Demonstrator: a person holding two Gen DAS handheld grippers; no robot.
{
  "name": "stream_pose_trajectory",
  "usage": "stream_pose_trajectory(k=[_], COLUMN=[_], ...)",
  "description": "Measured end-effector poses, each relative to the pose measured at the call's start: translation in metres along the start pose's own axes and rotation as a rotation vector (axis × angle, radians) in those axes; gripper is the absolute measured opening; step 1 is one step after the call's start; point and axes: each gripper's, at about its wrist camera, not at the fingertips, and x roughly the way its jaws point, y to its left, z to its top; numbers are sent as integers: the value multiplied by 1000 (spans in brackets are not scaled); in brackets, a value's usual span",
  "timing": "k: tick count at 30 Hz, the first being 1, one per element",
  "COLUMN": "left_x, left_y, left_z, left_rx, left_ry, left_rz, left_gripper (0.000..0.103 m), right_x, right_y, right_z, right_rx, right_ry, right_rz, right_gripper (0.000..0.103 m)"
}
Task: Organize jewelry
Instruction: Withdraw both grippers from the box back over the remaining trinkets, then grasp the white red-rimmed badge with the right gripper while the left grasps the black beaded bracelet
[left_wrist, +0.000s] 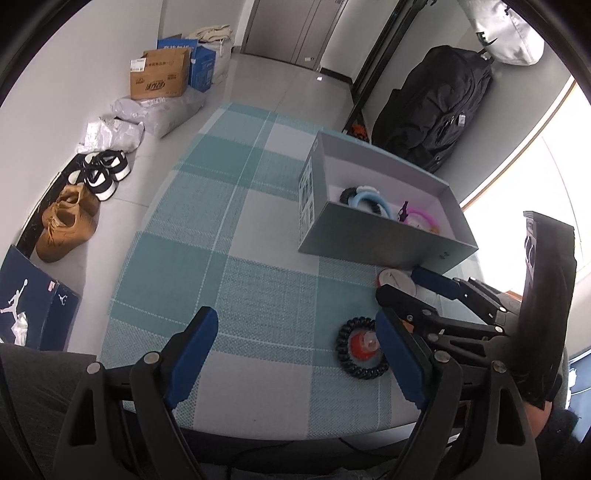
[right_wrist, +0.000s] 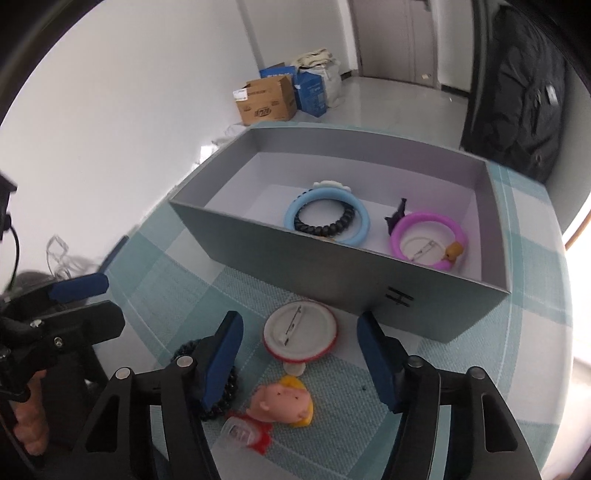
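Note:
A grey open box (right_wrist: 295, 254) stands on the checked cloth (left_wrist: 258, 229) and holds a blue ring (right_wrist: 325, 206), a black coil tie (right_wrist: 325, 221), a pink ring (right_wrist: 428, 229) and a pin badge. In front of it lie a round pin badge (right_wrist: 299, 332) face down, a small doll-head charm (right_wrist: 284, 402) and a black coil tie (left_wrist: 358, 347). My right gripper (right_wrist: 299, 354) is open, its jaws on either side of the badge and the doll head. My left gripper (left_wrist: 295, 354) is open and empty over the cloth, left of the black coil tie.
The box also shows in the left wrist view (left_wrist: 369, 236). Shoes (left_wrist: 70, 218), cardboard boxes (left_wrist: 159, 74) and bags lie on the floor to the left. A black backpack (left_wrist: 436, 107) stands behind the box. The table's near edge (left_wrist: 295, 432) is just under my left fingers.

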Motion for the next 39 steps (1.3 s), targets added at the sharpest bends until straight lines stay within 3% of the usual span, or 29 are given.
stream_pose_trajectory(k=[2, 4, 14, 18, 26, 34, 39], left_x=[1, 2, 7, 9, 9, 18, 26], left_y=[2, 2, 2, -7, -35, -56, -58], left_z=[-1, -1, 1, -3, -16, -32, -34], left_rx=[-2, 1, -8, 42, 203, 357, 394], left_ry=[7, 16, 32, 49, 67, 110, 130], left_rz=[9, 11, -12, -12, -5, 100, 154], left_gripper=[84, 84, 84, 84, 84, 84, 84], right_x=[1, 1, -9, -16, -35, -47, -53], right_y=[6, 10, -8, -21, -51, -57, -57], right_z=[0, 0, 2, 3, -3, -3, -5], right_rx=[-48, -72, 28, 110, 256, 271, 266], right_ry=[-1, 1, -29, -45, -88, -117, -129], right_rz=[-18, -34, 51, 129, 185, 189, 197], right_gripper=[47, 42, 42, 42, 42, 42, 42])
